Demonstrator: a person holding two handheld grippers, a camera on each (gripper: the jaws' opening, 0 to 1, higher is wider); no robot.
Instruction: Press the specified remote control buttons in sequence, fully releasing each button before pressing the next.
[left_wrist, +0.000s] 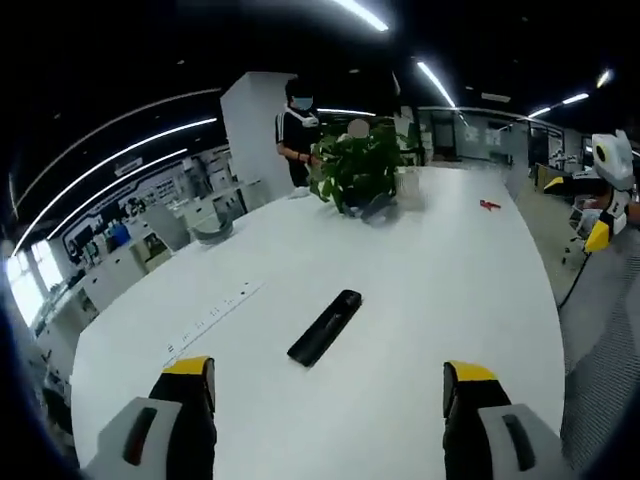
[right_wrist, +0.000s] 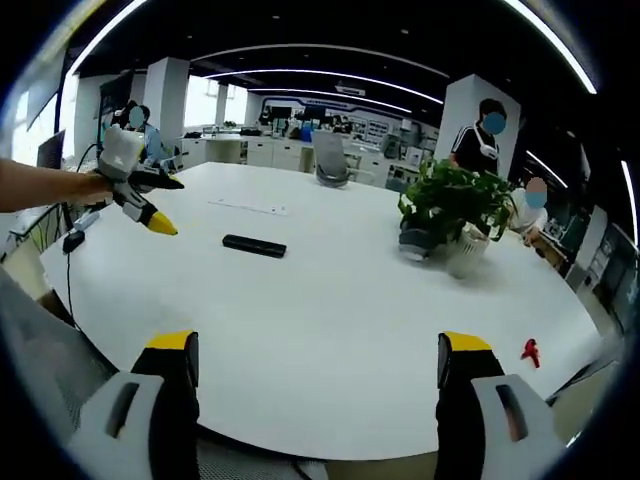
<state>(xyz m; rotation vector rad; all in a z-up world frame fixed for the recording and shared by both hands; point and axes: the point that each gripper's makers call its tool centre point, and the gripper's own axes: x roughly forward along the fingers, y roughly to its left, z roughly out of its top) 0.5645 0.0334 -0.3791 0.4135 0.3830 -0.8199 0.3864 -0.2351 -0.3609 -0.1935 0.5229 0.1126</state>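
Remote control (left_wrist: 325, 327): a slim black bar lying flat on the white worktop (left_wrist: 430, 300). In my left gripper view its long axis runs diagonally, near end toward lower left, far end toward upper right; I cannot tell which end carries the buttons. In my right gripper view the remote control (right_wrist: 254, 245) lies crosswise, well away from me.

A flush white power strip (left_wrist: 212, 320) sits just beside it. Farther along the worktop stand a leafy potted plant (left_wrist: 357, 170) and a small red object (left_wrist: 489, 205). Around us is an open office with ceiling light strips; a person in dark clothes (left_wrist: 298, 135) stands behind the plant.

My left gripper (left_wrist: 328, 385) is wide open, holding nothing, hovering short of the remote. My right gripper (right_wrist: 318, 365) is likewise wide open and empty, over the worktop's near edge. In the right gripper view the left gripper (right_wrist: 150, 205) hangs near the remote, not touching it.
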